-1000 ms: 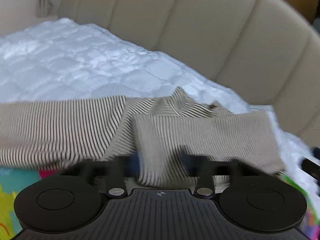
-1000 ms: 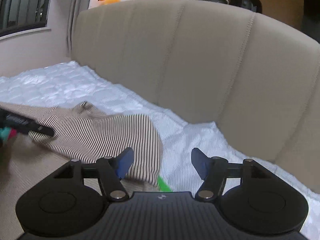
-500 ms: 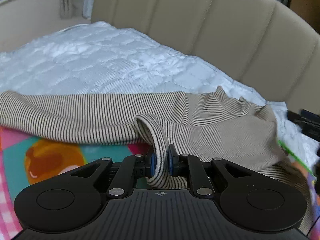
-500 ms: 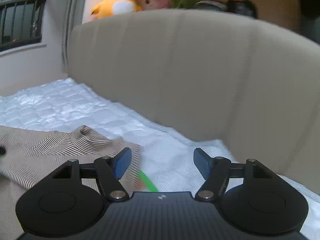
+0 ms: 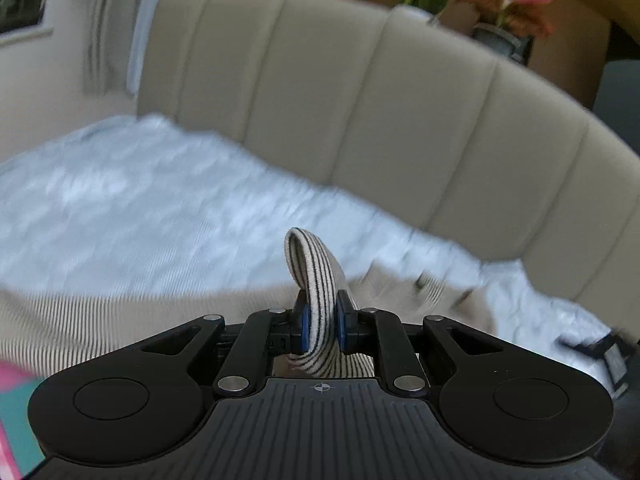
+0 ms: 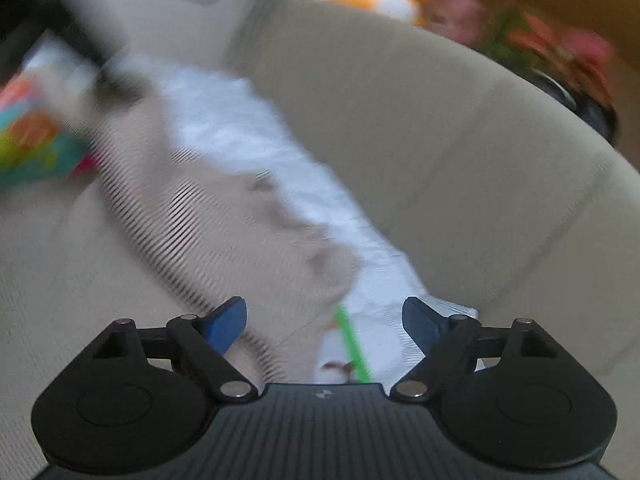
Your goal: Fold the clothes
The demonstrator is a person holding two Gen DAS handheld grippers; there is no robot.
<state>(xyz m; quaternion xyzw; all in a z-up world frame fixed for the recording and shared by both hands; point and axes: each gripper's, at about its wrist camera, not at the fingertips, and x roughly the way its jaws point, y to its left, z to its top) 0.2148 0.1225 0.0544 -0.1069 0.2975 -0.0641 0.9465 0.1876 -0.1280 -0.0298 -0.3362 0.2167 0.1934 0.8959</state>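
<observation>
White quilt point(image 5: 140, 208): left gripper point(image 5: 320, 326) pinches striped garment point(image 5: 316, 280) fold; right gripper point(image 6: 324, 320) just widened, empty above cloth.

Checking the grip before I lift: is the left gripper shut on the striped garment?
Shut: the left gripper pinches a fold of the striped garment between its pads.

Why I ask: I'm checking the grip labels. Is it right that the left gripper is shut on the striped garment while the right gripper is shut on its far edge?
Not quite. The left gripper is shut on the striped garment, but the right gripper holds nothing: the right wrist view shows its jaws apart, having just been opening, over the cloth.
</observation>
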